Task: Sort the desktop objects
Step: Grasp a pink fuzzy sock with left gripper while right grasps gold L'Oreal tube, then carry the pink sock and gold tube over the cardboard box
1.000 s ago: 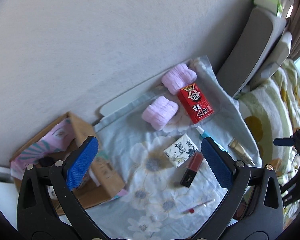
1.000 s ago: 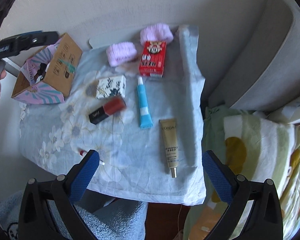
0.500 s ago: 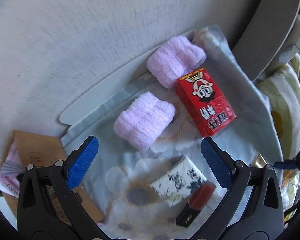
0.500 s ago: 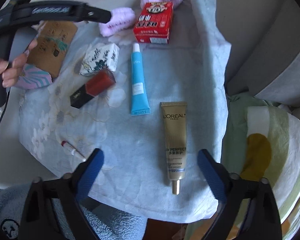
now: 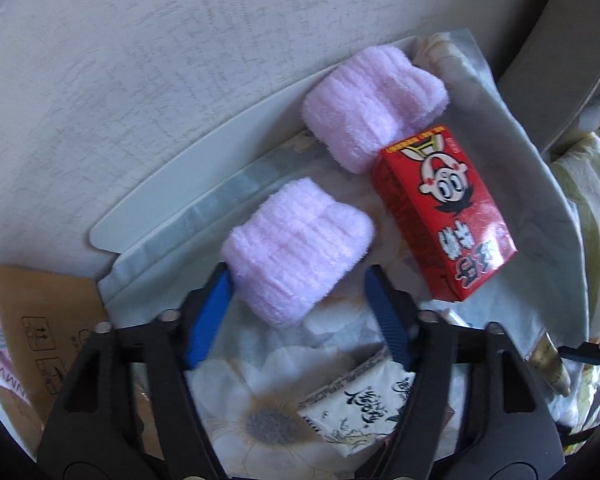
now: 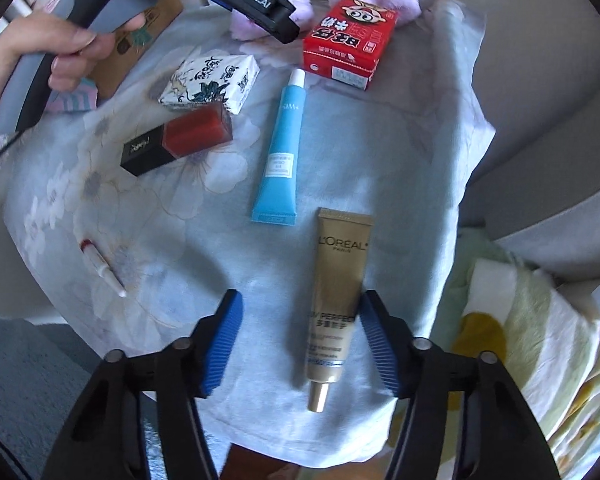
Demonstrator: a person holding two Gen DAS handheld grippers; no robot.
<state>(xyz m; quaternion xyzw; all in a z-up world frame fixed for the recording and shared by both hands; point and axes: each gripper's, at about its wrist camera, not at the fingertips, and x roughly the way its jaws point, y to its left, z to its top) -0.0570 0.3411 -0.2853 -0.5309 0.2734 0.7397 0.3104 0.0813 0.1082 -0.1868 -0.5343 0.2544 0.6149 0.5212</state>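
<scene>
Presently our left gripper (image 5: 298, 300) stands parted astride the nearer pink towel roll (image 5: 296, 246), beside the red carton (image 5: 444, 216); we judge it light, soft, compressible — grip mid-body. Right gripper (image 6: 300, 340) parted over the gold tube (image 6: 338, 300).

A home bedroom: floral cloth (image 6: 420, 152) over a small table, patterned bedding (image 6: 540, 340) alongside.

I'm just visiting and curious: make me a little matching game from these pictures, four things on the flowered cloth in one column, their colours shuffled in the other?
Things:
1. snack box
2. capped tube
3. L'Oreal tube
4. fluffy roll between the left hand-held gripper fingers

Colours:
A. gold
B. pink
C. red
D. light blue

Pairs: 1-C, 2-D, 3-A, 4-B
</scene>
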